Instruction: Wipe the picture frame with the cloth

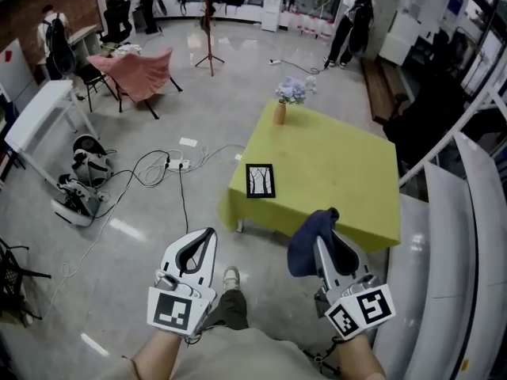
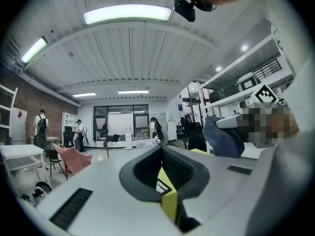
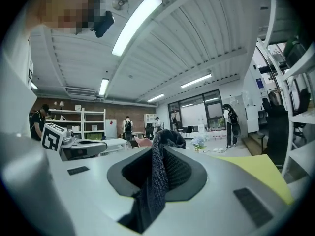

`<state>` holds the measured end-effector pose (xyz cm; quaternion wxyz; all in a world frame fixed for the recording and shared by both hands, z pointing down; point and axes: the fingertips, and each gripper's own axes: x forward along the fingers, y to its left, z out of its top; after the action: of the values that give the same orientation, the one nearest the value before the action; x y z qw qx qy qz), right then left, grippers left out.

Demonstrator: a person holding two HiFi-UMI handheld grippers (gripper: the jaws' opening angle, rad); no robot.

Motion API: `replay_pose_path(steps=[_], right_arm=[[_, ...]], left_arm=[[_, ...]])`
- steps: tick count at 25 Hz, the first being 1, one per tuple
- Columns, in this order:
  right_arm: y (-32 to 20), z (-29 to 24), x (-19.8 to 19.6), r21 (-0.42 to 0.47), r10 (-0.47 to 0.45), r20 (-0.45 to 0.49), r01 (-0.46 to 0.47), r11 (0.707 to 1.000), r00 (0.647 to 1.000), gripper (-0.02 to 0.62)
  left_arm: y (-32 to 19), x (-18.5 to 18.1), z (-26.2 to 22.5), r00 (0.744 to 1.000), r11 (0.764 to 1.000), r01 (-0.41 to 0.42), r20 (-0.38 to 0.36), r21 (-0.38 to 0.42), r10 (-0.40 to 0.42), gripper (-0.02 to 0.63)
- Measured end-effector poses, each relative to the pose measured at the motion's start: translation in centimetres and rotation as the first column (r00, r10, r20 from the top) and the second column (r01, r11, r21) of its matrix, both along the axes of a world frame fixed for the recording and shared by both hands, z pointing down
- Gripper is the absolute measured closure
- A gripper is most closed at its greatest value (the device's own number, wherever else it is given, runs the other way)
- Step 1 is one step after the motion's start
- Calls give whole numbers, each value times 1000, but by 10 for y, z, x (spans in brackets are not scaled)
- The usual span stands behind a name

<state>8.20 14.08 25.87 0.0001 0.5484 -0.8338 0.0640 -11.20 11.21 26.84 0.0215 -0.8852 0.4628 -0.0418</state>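
Note:
A black picture frame with a pale drawing lies flat near the left edge of a low table under a yellow-green cloth cover. My right gripper is held near me, short of the table's near edge, and is shut on a dark blue cloth that bunches over its tips. The cloth hangs between the jaws in the right gripper view. My left gripper is left of it, over the floor, shut with nothing in it. A sliver of the frame shows past its jaws.
A small vase of pale blue flowers stands at the table's far corner. Cables and a power strip lie on the floor to the left. White curved panels rise at the right. People stand far back.

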Motion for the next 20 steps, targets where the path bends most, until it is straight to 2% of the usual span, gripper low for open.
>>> replay_pose_path(steps=[9,13,20], right_arm=[[-137,-16,-28,1,25,-25,-25,1000,999,523],[-180,-9,-36,-4,11,-49,-11,1000,999,523],[-235,10,-25,-52,25,-63,-29,998,998,523]], left_arm=[[-146,-8,6,996,996,-82,23,-16,83,598],[-184,-4,13,992,993,-117,35,-31,118,598],[-230,2,26,992,990,-117,40,-83,121,598]])
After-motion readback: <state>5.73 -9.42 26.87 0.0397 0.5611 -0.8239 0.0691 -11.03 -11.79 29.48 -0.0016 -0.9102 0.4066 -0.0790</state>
